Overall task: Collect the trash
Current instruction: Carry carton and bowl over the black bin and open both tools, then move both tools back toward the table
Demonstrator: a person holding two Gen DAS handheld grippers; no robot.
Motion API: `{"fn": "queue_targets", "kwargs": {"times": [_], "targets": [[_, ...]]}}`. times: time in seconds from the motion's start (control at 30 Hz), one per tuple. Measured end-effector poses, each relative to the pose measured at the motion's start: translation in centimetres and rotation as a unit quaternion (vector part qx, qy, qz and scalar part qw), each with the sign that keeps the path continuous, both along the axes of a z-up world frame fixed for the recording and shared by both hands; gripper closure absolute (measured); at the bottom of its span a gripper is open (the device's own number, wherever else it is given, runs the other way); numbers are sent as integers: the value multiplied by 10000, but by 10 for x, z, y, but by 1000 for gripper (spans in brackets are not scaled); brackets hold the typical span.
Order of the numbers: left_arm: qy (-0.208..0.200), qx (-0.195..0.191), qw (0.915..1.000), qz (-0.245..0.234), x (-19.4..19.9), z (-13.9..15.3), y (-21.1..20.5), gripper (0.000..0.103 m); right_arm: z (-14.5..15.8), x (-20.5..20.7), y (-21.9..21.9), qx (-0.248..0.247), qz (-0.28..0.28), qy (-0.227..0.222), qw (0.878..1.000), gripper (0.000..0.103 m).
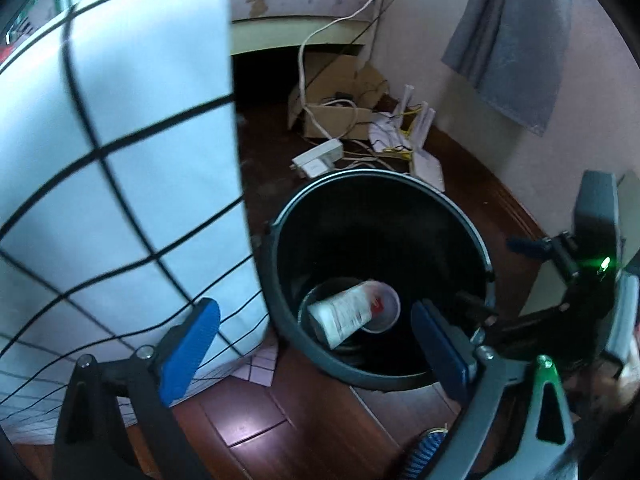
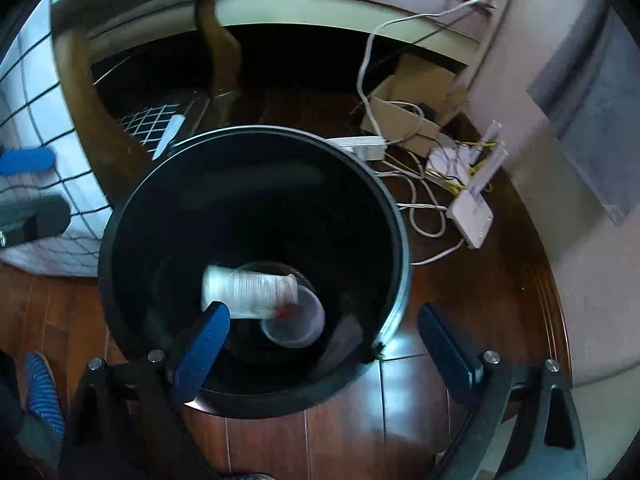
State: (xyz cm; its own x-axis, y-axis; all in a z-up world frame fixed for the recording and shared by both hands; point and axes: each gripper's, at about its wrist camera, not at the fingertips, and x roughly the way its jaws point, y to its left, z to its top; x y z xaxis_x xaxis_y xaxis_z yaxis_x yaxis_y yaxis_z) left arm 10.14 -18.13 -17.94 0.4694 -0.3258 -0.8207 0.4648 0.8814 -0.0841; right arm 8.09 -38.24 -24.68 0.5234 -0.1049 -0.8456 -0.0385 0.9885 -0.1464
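Note:
A black trash bin [image 1: 360, 174] stands on the dark wooden floor, and both wrist views look down into it. At its bottom lie a white labelled cup [image 1: 344, 314] and a clear plastic cup [image 1: 386, 306]; in the right wrist view they are the ribbed white cup [image 2: 248, 290] and the clear cup [image 2: 298, 326]. My left gripper [image 1: 314, 312] hangs over the bin's near rim, open, nothing between its blue pads [image 1: 188, 352]. My right gripper [image 2: 322, 312] hovers over the bin rim [image 2: 256, 132], open and empty as well.
A white cloth with a black grid [image 1: 120, 160] hangs left of the bin, over a wooden leg [image 2: 80, 100]. Behind the bin lie a power strip [image 1: 316, 160], a cardboard box [image 1: 340, 120], a router [image 2: 472, 212] and cables. A striped blue foot [image 2: 40, 392] is at lower left.

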Motion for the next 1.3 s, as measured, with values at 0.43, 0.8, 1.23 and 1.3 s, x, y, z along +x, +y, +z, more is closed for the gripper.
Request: {"fn": "queue_targets", "kwargs": {"times": [0.43,0.8,1.23,1.3], "targets": [[-384,40,9990,234,-5,27,14,2,42,-11,7,156,-298,-348,9988,0],[-644,14,9967,497,-25,65,40,2,110,-13,44,63,-253,-753,9968,0],[-1232,-138,9818,1438,-30,119,117,2,171,-8,100,432,158,-1437,9886,0],[-1297,-123,9787,1586,-30,122,131,2,177,-7,113,456,258,-1554,9865,0]]}}
